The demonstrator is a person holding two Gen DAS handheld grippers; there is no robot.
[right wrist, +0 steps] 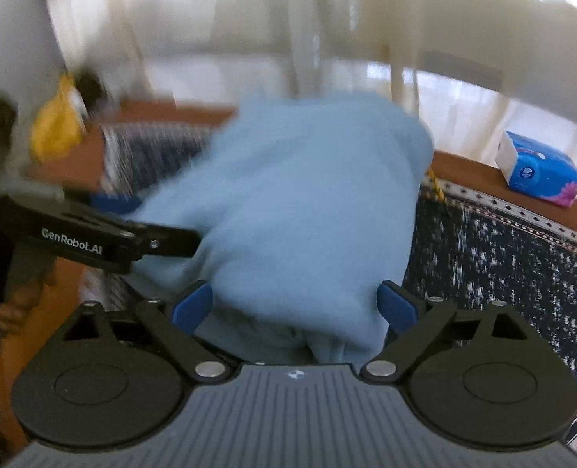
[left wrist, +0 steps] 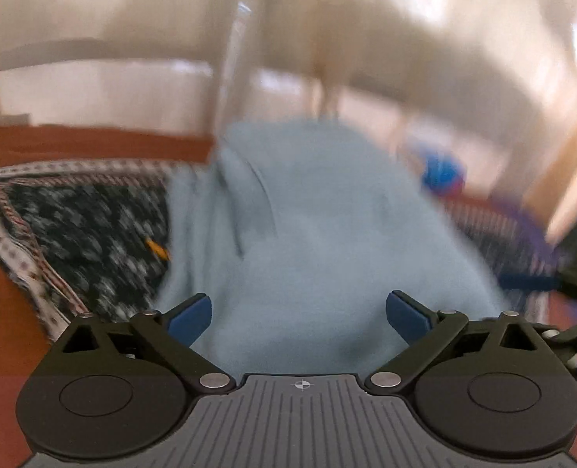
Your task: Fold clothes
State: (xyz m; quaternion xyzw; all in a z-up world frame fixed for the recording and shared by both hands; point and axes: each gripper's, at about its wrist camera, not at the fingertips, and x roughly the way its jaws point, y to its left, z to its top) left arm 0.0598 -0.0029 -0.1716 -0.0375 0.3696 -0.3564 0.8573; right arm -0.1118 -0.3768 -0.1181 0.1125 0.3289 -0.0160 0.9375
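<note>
On the patterned cloth over the bench, a light blue garment [left wrist: 319, 234] lies bunched in a soft heap, directly ahead of both tools. In the left wrist view it fills the space between the spread fingers and runs away from the camera, long axis roughly front to back, a fold ridge up its left part. In the right wrist view the same garment [right wrist: 296, 210] mounds up dead centre, its near edge dipping under the tool's nose.

Left tool [left wrist: 299, 314]: jaws wide apart, cloth lying between them but nothing pinched. Right tool [right wrist: 296, 304]: jaws equally wide, blue pads flanking the near hem, no grip visible. The left tool also shows side-on in the right view, reaching into the garment's left flank. Both sit about equally close; neither is clearly nearer. How far the folding has got cannot be told: the heap fits a half-folded piece or one just gathered up.

Writing: "GenRobot.AI" on the left tool's arm in the right view. A blue tissue pack [right wrist: 538, 169] stands on the bench [right wrist: 464, 171] at far right; its print is too small to read. Patterned cloth [right wrist: 503, 265] dark with pale border. Both views motion-blurred.
</note>
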